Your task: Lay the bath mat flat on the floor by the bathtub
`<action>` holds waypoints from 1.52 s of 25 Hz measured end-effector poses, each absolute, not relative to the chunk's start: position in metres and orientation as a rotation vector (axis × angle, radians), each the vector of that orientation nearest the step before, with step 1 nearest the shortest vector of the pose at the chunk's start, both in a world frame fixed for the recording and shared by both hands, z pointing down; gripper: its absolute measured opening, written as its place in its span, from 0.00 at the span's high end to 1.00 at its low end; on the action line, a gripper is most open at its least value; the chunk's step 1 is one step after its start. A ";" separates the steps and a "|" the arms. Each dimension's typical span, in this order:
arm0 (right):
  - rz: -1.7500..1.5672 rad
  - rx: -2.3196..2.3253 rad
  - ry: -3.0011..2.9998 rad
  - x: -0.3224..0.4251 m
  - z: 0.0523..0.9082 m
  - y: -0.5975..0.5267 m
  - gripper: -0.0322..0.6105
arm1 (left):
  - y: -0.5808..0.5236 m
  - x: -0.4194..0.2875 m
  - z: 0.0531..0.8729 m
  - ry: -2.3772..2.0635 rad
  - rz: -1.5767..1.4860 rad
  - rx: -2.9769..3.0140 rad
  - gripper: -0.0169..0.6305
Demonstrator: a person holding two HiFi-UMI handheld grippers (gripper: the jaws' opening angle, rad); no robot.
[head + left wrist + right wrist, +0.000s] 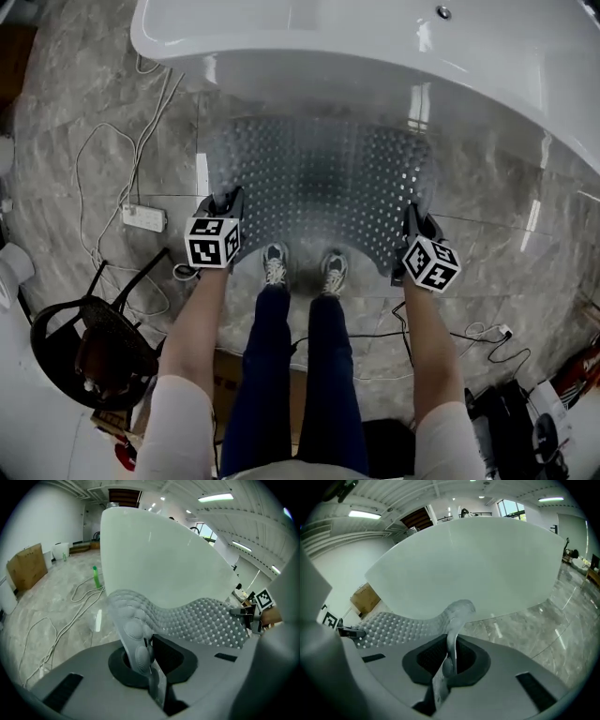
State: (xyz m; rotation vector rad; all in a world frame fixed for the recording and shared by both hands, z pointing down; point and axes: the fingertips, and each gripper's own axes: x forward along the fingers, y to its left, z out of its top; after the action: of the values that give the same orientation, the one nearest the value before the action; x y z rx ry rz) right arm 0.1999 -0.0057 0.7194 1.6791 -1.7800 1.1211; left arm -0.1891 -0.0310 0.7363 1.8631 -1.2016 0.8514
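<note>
While I stand facing the bathtub (375, 42), both of my grippers are clamped on the bath mat (323, 178), one at each near corner. My left gripper (223, 208) has its jaws nearly together, pinching the mat's near left corner, and the bubbled rubber rises straight up out of the narrow gap. My right gripper (415, 228) is closed the same way on the near right corner, with a thin fold of mat standing between its pads.

Between the two grippers the mat is spread wide over the marble floor (84, 112), studded and see-through, and it sags in a shallow curve in the middle. Its far edge lies close against the white side of the tub. I cannot tell whether that edge touches the floor. My shoes (275, 265) are just behind the mat's near edge, between the two grippers.

Off to the left, a white power strip (143, 217) lies on the tiles, and nearer to me stands a black chair (56, 328). Far along the tub's left side I see a green bottle (96, 577) and a cardboard box (27, 566).
</note>
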 end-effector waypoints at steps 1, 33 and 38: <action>1.116 1.669 -1.784 0.200 0.733 -0.008 0.89 | -0.031 -0.188 0.749 -1.203 0.847 1.856 0.90; 1.050 1.683 -1.638 0.215 0.937 -0.023 0.89 | -0.052 -0.201 0.964 -1.207 1.091 1.716 0.90; 1.051 1.657 -1.566 0.219 0.952 -0.023 0.89 | -0.052 -0.211 0.978 -1.233 1.119 1.655 0.90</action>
State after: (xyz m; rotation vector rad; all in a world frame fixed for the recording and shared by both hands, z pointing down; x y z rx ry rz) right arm 0.2189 -0.0225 0.9525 1.6567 -1.5656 1.0510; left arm -0.2112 -0.0521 0.9783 1.6551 -1.2331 1.1192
